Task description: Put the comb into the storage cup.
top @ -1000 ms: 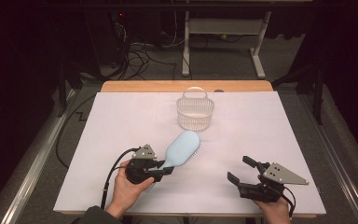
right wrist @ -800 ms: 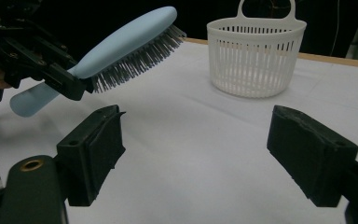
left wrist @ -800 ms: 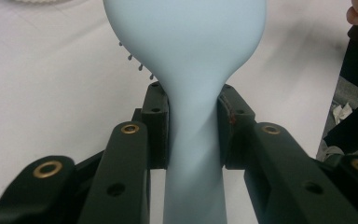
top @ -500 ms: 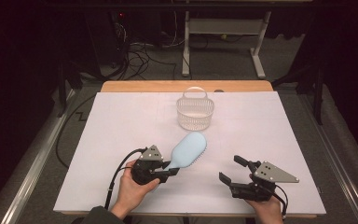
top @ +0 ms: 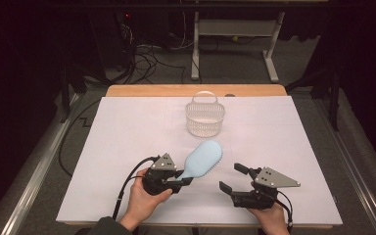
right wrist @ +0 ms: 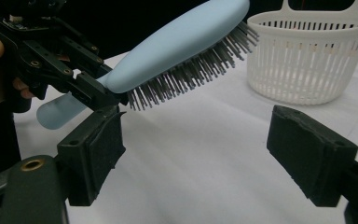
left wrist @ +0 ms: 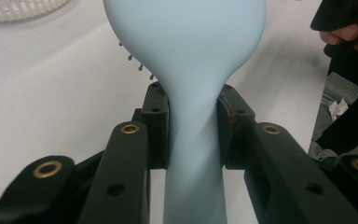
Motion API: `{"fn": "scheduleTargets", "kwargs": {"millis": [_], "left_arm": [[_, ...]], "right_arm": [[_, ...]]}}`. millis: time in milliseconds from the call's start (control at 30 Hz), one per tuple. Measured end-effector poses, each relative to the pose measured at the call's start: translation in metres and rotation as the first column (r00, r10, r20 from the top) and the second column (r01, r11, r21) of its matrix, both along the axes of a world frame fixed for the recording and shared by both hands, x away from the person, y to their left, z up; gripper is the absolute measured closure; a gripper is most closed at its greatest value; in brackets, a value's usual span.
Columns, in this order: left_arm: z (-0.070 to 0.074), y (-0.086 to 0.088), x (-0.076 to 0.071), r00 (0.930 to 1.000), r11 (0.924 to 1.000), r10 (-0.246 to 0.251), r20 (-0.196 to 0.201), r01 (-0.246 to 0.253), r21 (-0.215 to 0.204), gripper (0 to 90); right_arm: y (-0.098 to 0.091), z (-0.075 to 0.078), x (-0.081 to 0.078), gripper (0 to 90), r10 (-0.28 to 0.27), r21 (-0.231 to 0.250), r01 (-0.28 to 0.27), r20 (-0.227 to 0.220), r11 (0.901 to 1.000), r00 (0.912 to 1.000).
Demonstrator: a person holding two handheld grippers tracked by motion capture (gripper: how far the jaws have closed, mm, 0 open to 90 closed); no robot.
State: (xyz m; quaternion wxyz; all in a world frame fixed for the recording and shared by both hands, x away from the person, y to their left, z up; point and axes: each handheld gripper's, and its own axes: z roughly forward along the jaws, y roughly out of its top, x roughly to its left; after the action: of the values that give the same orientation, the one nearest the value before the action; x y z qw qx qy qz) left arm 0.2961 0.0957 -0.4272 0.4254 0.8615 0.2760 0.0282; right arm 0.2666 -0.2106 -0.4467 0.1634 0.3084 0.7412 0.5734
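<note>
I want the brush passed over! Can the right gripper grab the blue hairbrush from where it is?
Probably yes. The right gripper is open, and bare table lies between it and the hairbrush, held up by the left gripper.

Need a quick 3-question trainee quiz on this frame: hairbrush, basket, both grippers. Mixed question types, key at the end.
1. True or false: the left gripper is clamped on the handle of the blue hairbrush.
2. The right gripper is: A) shut on the brush, B) open with nothing between its pads, C) inside the basket.
3. Which way do the brush's bristles face, and does the brush head touch the table?

Key: 1 true. 2 B. 3 Downward, toward the table; the head is lifted clear, short of the white basket.
</note>
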Motion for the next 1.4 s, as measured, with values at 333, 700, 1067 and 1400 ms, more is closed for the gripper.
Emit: {"fn": "scheduleTargets", "kwargs": {"millis": [333, 700, 1067, 1400], "left_arm": [[0.002, -0.008, -0.004, 0.9994, 0.9997, -0.024, 0.024, 0.024, 0.005, 69.4], [0.002, -0.014, -0.006, 0.9991, 0.9994, -0.035, 0.023, 0.035, 0.005, 69.4], [0.001, -0.021, -0.008, 0.9982, 0.9986, -0.053, 0.028, 0.052, 0.009, 69.4], [-0.001, -0.029, -0.012, 0.9966, 0.9970, -0.077, 0.029, 0.076, 0.017, 69.4]], "right_arm": [[0.012, -0.002, 0.007, 18.9, 0.018, 0.017, -0.017, -0.048, 0.9997, 0.9987], [0.022, -0.003, 0.012, 18.7, 0.033, 0.026, -0.031, -0.088, 0.9992, 0.9956], [0.029, -0.003, 0.016, 18.1, 0.065, 0.067, -0.057, -0.118, 0.9961, 0.9909], [0.034, -0.004, 0.018, 17.6, 0.079, 0.078, -0.068, -0.145, 0.9946, 0.9863]]}}
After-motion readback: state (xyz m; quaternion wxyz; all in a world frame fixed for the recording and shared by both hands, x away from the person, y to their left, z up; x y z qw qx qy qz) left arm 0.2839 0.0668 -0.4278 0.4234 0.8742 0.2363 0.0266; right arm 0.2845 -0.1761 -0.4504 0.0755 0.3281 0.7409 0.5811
